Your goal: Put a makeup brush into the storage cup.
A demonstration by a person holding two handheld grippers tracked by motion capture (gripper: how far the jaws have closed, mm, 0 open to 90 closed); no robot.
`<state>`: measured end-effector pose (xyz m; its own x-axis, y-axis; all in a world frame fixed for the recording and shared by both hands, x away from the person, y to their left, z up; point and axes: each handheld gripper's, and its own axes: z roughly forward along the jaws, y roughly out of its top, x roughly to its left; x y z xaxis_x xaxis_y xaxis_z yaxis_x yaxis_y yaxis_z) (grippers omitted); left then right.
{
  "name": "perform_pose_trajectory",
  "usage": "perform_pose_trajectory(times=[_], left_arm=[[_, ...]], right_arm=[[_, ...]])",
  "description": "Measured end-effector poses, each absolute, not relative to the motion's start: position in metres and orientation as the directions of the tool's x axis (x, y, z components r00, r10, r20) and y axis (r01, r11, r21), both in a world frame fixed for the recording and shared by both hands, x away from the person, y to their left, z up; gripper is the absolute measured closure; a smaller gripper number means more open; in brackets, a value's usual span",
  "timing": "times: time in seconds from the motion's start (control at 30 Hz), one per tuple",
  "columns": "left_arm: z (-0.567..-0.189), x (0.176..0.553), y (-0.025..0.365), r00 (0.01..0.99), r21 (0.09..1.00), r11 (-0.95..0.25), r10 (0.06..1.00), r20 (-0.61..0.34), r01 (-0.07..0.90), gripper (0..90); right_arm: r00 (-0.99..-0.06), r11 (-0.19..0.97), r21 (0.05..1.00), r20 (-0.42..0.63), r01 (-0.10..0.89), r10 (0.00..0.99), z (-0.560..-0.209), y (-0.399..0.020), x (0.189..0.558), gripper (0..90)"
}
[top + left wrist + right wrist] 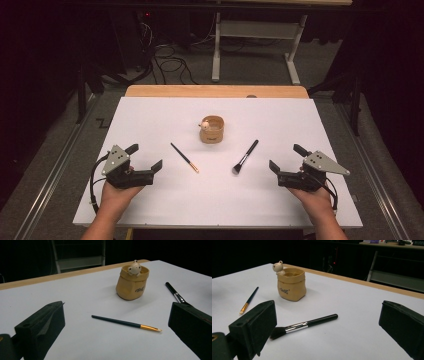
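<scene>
both tools — left tool (148,156), right tool (285,157) — wide, empty

Overhead light brightens the white table (150,200) against a dark room; soft shadows fall beside the cup (132,283); near jaws blur slightly.

Dark room, grey floor (45,145) (cables (170,62) trailing), white-legged table (260,30) behind

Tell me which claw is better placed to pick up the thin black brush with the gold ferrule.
Left. The left claw is open beside the thin black brush with the gold ferrule, which lies between its jaws in the left gripper view. The right claw faces the black fluffy-headed makeup brush.
</scene>
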<state>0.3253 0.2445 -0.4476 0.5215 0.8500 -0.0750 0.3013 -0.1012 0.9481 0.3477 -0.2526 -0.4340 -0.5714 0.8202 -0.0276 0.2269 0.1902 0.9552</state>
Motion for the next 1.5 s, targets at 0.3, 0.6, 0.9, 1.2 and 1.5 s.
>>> perform_pose_trajectory(times=[0.3, 0.6, 0.9, 1.2, 1.5], left_arm=[[-0.450, 0.330, 0.241, 0.523, 0.945, -0.102, 0.848, -0.080, 0.310, 3.9], [-0.451, 0.333, 0.240, 0.507, 0.934, -0.111, 0.858, -0.082, 0.338, 4.1], [-0.454, 0.336, 0.239, 0.502, 0.912, -0.148, 0.862, -0.071, 0.383, 4.1], [-0.457, 0.340, 0.236, 0.492, 0.885, -0.182, 0.869, -0.059, 0.427, 4.2], [-0.462, 0.344, 0.233, 0.481, 0.853, -0.207, 0.875, -0.058, 0.479, 4.3]], right_arm=[[-0.569, 0.200, 0.952, -0.034, 0.232, 0.822, -0.436, -0.253, 0.347, 2.0], [-0.571, 0.199, 0.952, -0.031, 0.234, 0.820, -0.437, -0.254, 0.346, 1.9], [-0.572, 0.190, 0.952, -0.020, 0.240, 0.820, -0.436, -0.252, 0.351, 2.0], [-0.591, 0.219, 0.941, -0.026, 0.257, 0.806, -0.434, -0.246, 0.357, 2.0], [-0.596, 0.225, 0.940, -0.030, 0.256, 0.802, -0.437, -0.245, 0.351, 2.2]])
